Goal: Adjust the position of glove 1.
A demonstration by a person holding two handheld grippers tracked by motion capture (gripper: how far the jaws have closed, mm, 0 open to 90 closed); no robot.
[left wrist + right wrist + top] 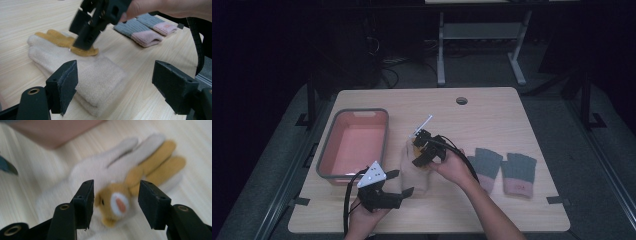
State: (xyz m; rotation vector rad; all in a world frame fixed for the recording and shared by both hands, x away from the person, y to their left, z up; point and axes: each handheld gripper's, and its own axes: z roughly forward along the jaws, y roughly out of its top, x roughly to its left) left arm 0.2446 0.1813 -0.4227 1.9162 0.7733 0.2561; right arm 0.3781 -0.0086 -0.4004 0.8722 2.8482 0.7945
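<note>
Left tongs (404, 183) open and level, right tongs (424, 150) open, tilted down.

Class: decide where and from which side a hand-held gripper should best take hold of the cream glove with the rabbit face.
Probably the cuff end of the cream glove, approached from the near table edge: it lies flat, thick and folded, facing the left hand-held gripper, whose jaws stand open.

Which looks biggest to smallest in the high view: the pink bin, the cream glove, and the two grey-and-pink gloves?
1. pink bin, clearly largest.
2. cream glove, partly covered by the right gripper.
3. grey-and-pink gloves: they look alike, so no ranking between them.
</note>
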